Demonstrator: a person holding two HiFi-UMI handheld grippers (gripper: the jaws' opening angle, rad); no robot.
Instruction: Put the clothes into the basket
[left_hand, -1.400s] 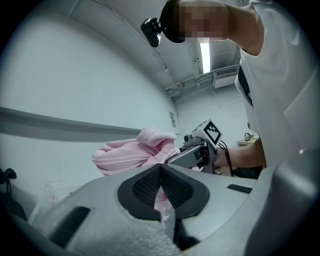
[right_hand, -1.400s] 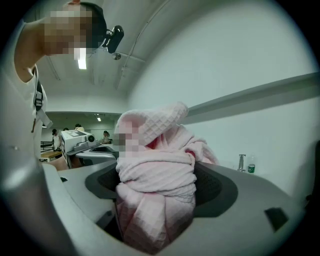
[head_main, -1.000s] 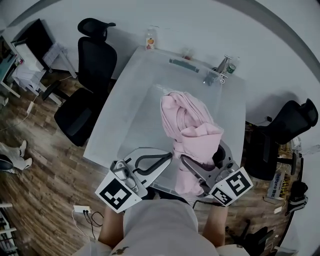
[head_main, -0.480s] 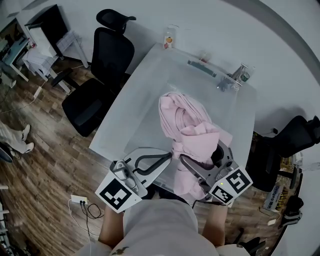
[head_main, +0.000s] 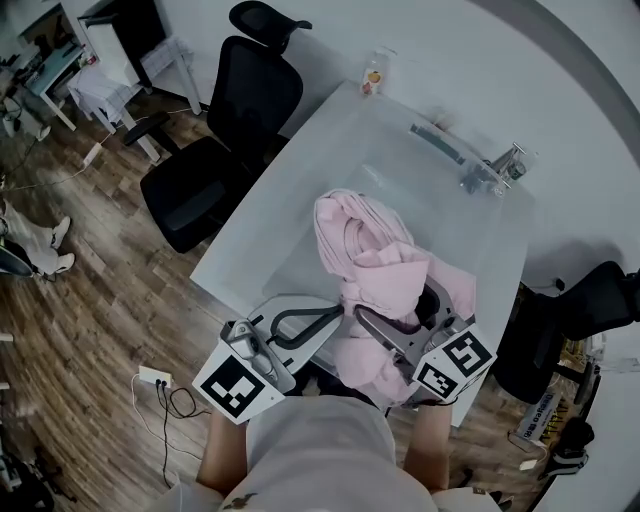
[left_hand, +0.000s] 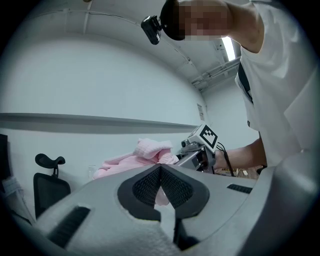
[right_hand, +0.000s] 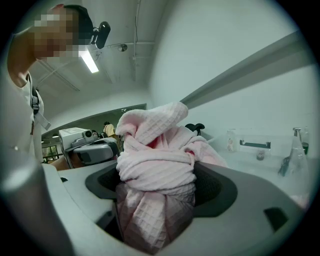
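Over the near edge of the white table, a bunched pink garment is held up between the two claws, close in front of the person. The right claw is spread wide and clamped on a thick, twisted wad of the garment. The cloth fills the gap between the pads, bulges above them and hangs below. The left claw sits just beside it on the left, its tip meeting the cloth's left edge. In the left gripper view the left claw's pads are pressed together at the tip. A thin sliver of pink shows between them, so it seems to pinch a small fold, though the contact is hard to make out.
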